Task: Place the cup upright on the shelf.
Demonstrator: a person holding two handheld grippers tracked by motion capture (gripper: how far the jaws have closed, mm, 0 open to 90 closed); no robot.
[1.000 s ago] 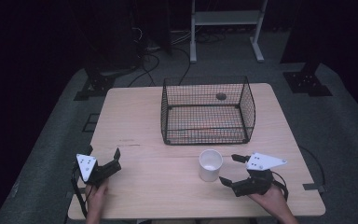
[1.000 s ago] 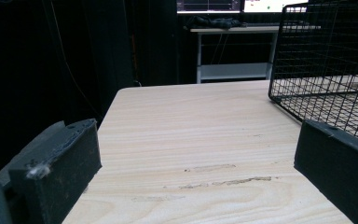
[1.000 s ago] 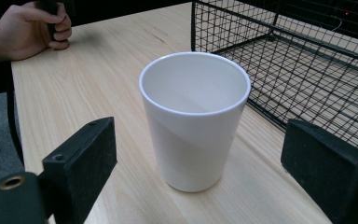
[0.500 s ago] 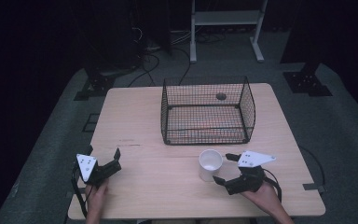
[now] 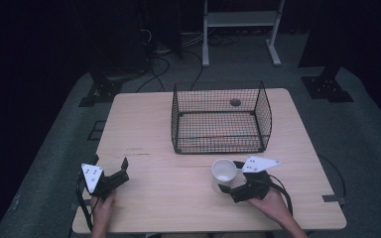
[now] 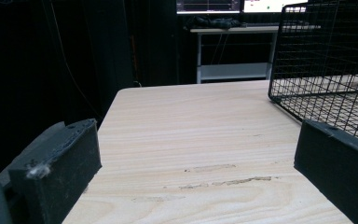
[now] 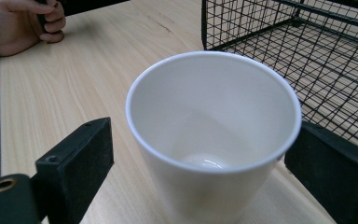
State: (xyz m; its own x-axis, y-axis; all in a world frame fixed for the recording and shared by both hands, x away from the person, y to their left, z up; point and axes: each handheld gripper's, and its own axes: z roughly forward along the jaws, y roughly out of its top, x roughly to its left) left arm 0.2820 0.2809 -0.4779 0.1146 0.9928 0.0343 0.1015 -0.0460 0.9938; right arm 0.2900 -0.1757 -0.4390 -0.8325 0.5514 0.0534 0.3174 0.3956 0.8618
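A white paper cup (image 5: 223, 171) stands upright and empty on the wooden table (image 5: 168, 196), just in front of the wire basket (image 5: 218, 85). My right gripper (image 5: 230, 176) is open around it, with a jaw on either side. In the right gripper view the cup (image 7: 213, 135) sits between the two jaws with a small gap at each side, and my right gripper (image 7: 205, 142) touches nothing. My left gripper (image 5: 110, 162) rests open near the table's front left corner. Nothing lies between the jaws of my left gripper (image 6: 198, 144).
The black wire basket (image 6: 326, 56) stands at the middle back of the table with a small dark thing (image 5: 235, 102) inside near its far wall. The person's other hand (image 7: 21, 23) lies at the far left of the table. A shelf frame (image 5: 240, 20) stands behind.
My right gripper has slid left toward the cup, so its jaws now stand on both sides of it. The cup and my left gripper have not moved.
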